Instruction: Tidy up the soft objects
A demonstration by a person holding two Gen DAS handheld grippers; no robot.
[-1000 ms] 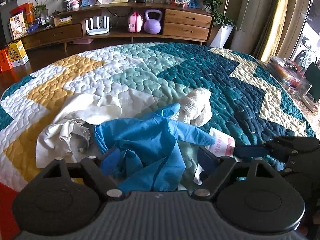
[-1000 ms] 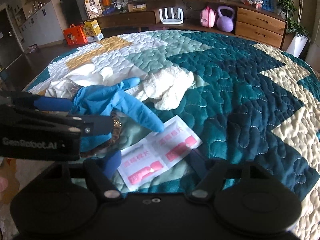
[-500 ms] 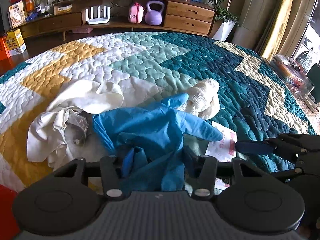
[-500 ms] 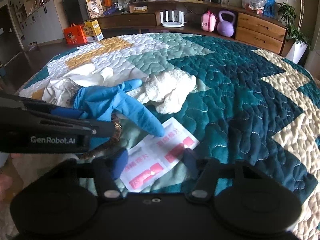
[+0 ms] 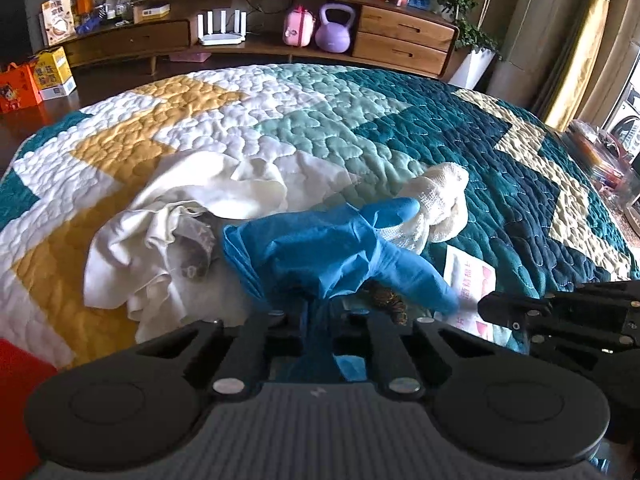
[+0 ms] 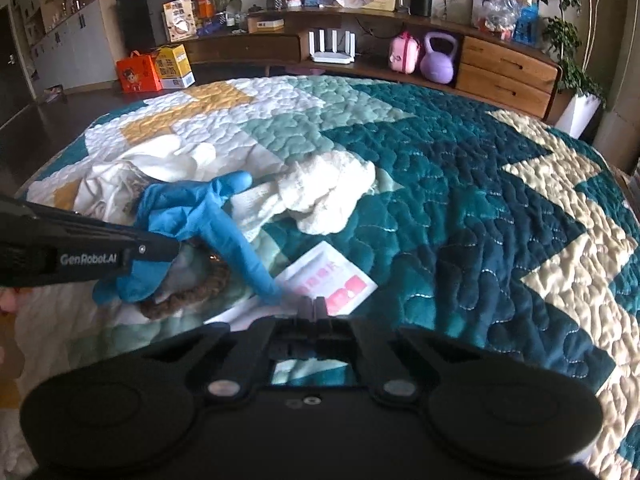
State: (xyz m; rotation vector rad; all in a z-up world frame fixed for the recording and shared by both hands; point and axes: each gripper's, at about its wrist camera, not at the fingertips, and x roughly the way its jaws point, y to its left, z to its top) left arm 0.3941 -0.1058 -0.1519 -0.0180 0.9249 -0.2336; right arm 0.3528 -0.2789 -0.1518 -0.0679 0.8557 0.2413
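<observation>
My left gripper (image 5: 318,320) is shut on a blue rubber glove (image 5: 320,252), holding it a little above the quilted bed; the glove also shows in the right wrist view (image 6: 192,216), with the left gripper (image 6: 160,248) coming in from the left. My right gripper (image 6: 314,308) is shut and empty, just in front of a white and pink sachet (image 6: 328,280). It shows at the right edge of the left wrist view (image 5: 488,308). A cream knitted cloth (image 6: 320,196) lies behind the glove. A crumpled white cloth (image 5: 160,232) lies to the left. A brown braided ring (image 6: 188,292) lies under the glove.
The quilt (image 6: 460,200) has teal, white and yellow zigzags. Behind the bed stands a wooden sideboard (image 6: 504,68) with a purple kettlebell (image 6: 438,60) and a pink case (image 6: 404,54). Orange and yellow boxes (image 6: 156,68) stand on the floor at far left.
My left gripper has closed on the blue glove and lifted it slightly. My right gripper has closed from open, empty, by the sachet.
</observation>
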